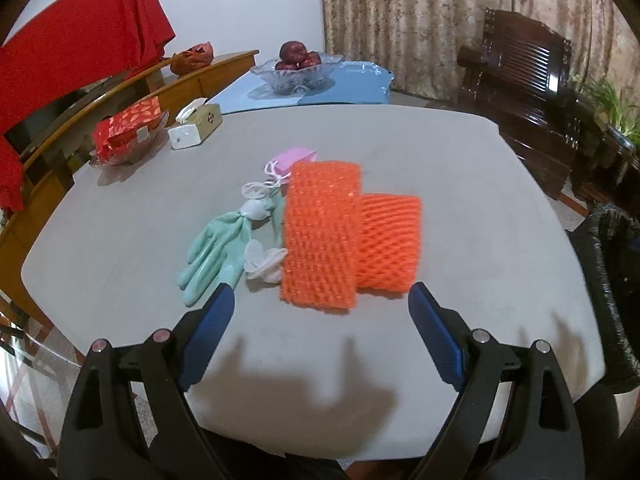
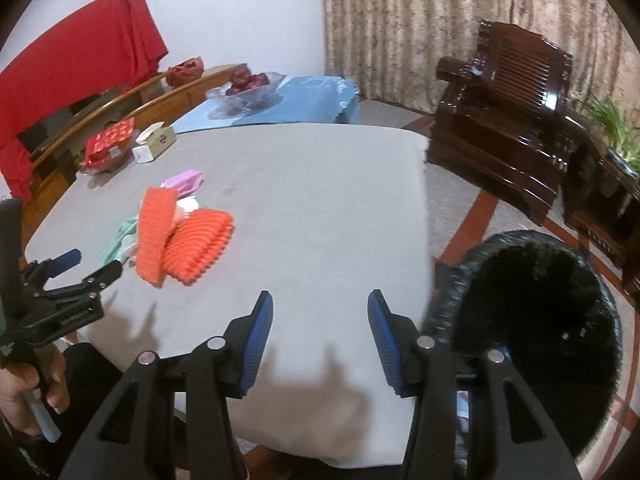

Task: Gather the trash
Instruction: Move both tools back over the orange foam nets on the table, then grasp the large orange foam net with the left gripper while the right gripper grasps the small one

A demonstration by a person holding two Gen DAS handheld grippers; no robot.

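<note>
A heap of trash lies mid-table: two orange foam nets [image 1: 320,232] [image 2: 154,236], one partly over the other [image 1: 390,240], a mint green glove [image 1: 216,252], white crumpled bits [image 1: 262,260] and a pink packet [image 1: 294,160] behind. My left gripper [image 1: 320,294] hovers open just short of the nets, its blue pads wide apart and empty; the right wrist view shows it at the left [image 2: 94,264], held by a hand. My right gripper [image 2: 320,296] is open over bare grey table [image 2: 320,200], nothing between its fingers. A black trash bin [image 2: 532,320] stands off the table's right edge.
At the far left of the table are a tissue box [image 1: 196,124] and a red packet in a glass dish [image 1: 128,128]. A glass bowl of red fruit [image 1: 298,68] sits on a blue cloth beyond. A dark wooden chair [image 1: 528,92] stands at the right.
</note>
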